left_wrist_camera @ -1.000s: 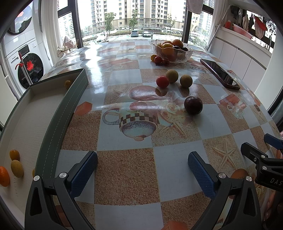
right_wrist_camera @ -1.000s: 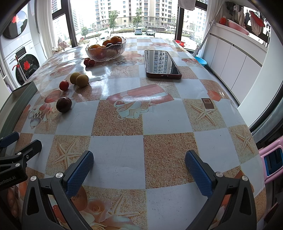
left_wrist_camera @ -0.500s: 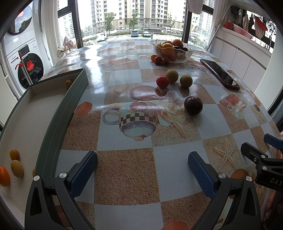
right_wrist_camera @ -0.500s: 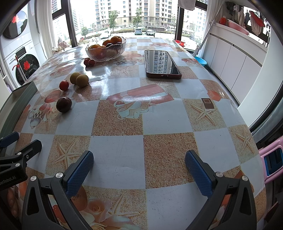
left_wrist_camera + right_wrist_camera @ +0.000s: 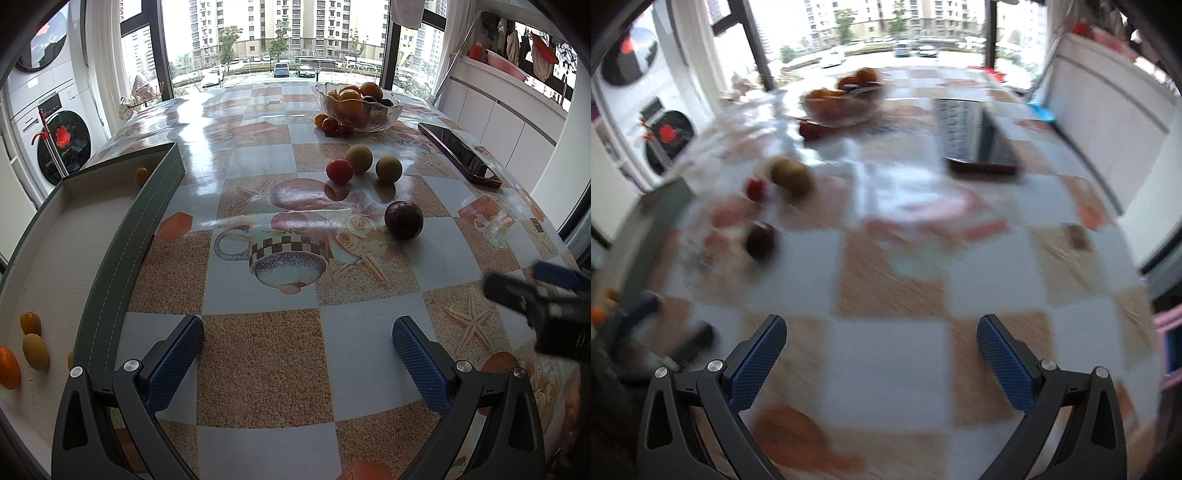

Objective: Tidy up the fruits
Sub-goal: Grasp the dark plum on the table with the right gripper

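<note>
A dark plum (image 5: pixel 403 219) lies mid-table, with a red fruit (image 5: pixel 339 170) and two yellow-green fruits (image 5: pixel 359 158) (image 5: pixel 388 168) behind it. A glass bowl (image 5: pixel 357 106) of fruit stands farther back, small red fruits (image 5: pixel 334 124) at its foot. A grey tray (image 5: pixel 125 236) at left holds several small orange and yellow fruits (image 5: pixel 35 350). My left gripper (image 5: pixel 297 350) is open above the near table. My right gripper (image 5: pixel 881 350) is open too, and its view is blurred; the plum (image 5: pixel 760 240) lies ahead to its left. The right gripper (image 5: pixel 543 295) also shows at the left wrist view's right edge.
A dark phone (image 5: pixel 458 154) lies on the table's right side, also seen as a phone (image 5: pixel 975 136) in the right wrist view. Washing machines (image 5: pixel 55 122) stand at the far left, white cabinets (image 5: pixel 509 122) on the right, windows behind the table.
My right gripper has started moving, up and forward over the table, so its view is now blurred. The left gripper and all the fruit stay where they were.
</note>
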